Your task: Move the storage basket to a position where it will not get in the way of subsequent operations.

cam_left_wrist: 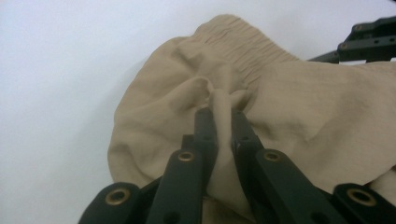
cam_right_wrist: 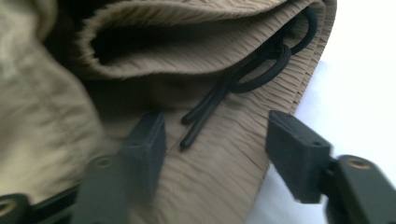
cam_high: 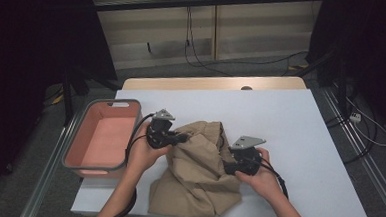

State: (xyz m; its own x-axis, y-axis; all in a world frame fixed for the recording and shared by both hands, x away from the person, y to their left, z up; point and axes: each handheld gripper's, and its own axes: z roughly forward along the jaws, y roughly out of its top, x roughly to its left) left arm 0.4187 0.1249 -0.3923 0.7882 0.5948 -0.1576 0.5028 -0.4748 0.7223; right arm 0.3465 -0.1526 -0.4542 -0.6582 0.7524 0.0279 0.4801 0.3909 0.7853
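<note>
Beside the pink bin (cam_high: 102,136), the left gripper (cam_left_wrist: 223,122) pinches tan shorts (cam_high: 198,169) (drawstring (cam_right_wrist: 233,88) visible); the right gripper (cam_right_wrist: 215,140) stands apart over the waistband.

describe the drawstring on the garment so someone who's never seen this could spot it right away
On the white table, right of the pink bin, lies a crumpled tan garment. In the right gripper view, follow its ribbed elastic waistband: the drawstring is a thin black cord looped at that band, its two loose ends hanging between the open jaws. It is the only black, round cord against tan cloth.
</note>
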